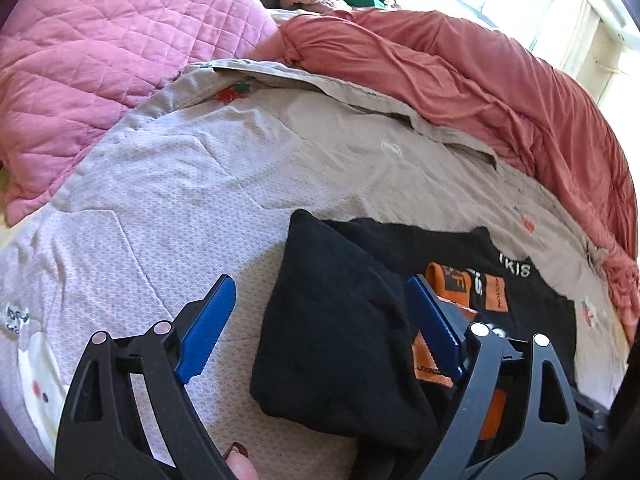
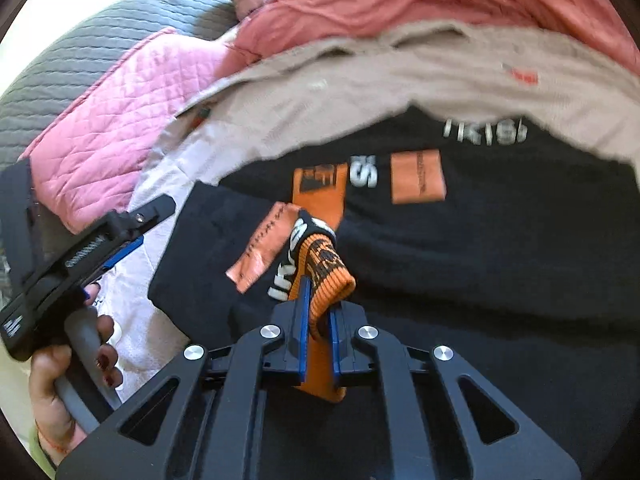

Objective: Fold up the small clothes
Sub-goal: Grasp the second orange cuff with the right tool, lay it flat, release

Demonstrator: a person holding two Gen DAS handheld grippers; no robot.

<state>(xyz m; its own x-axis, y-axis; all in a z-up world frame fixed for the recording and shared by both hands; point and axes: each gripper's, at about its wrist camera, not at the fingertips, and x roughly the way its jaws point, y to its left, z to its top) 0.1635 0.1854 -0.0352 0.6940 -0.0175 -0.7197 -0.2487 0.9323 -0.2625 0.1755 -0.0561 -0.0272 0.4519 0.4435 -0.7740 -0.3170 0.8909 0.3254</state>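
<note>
One black shirt (image 2: 480,260) is lying soft and light across the bed (image 1: 180,184), near its front edge. Its orange-printed fold (image 2: 324,268) is being pinched by the right gripper (image 2: 318,320); left gripper (image 1: 320,316) is being held wide, empty. Best gripped at hems.

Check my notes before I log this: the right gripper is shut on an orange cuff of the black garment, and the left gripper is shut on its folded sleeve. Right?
Not quite. The left gripper is open, its jaws wide apart and pressing nothing, as the left wrist view shows. The right gripper is indeed shut on the orange cuff of the black garment.
</note>
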